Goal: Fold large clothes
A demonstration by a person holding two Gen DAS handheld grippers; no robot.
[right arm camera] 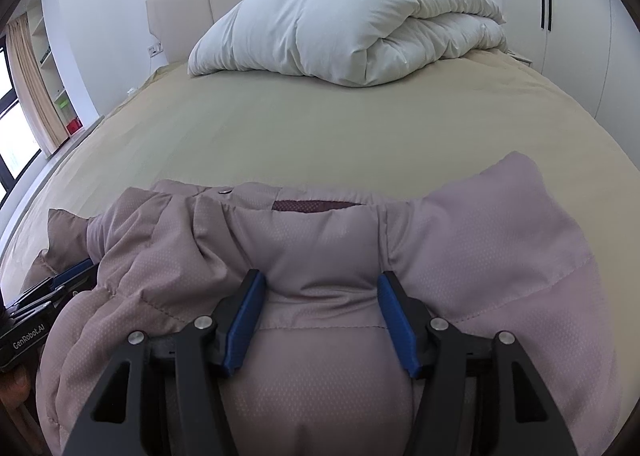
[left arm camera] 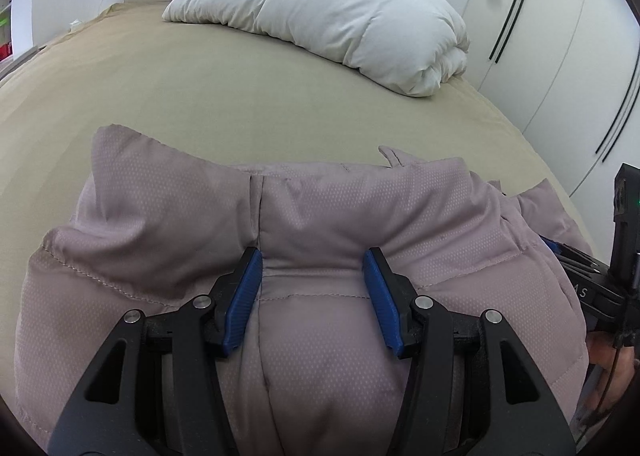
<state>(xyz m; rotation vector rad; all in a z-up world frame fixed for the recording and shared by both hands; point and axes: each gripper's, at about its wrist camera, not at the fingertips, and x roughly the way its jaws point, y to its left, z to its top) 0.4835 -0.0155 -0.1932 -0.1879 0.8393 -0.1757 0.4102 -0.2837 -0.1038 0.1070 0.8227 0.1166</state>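
Because a padded coat springs open if let go, each gripper had a thick fold of the mauve puffer jacket (left arm camera: pixel 320 216) bunched between its blue pads. The left gripper (left arm camera: pixel 313 268) clamped a puffy ridge beside a vertical seam, jaws held partway apart by the bulk. The right gripper (right arm camera: pixel 322 290) pinched a similar fold near the collar, where a strip of darker red lining (right arm camera: pixel 316 206) showed. Its pads appeared to press the padding, so I judged it a grip and not open jaws.

The jacket lay heaped at the near edge of the bed (right arm camera: pixel 280 128), well apart from the white duvet (right arm camera: pixel 352 28) rolled against the headboard at the far edge. Its shell looked smooth and faintly dotted, quilted in stitched channels, with a metal snap (right arm camera: pixel 226 190) near the collar. The bed's tan cover was flat and matte, giving a broad, soft surface for laying the fold down.
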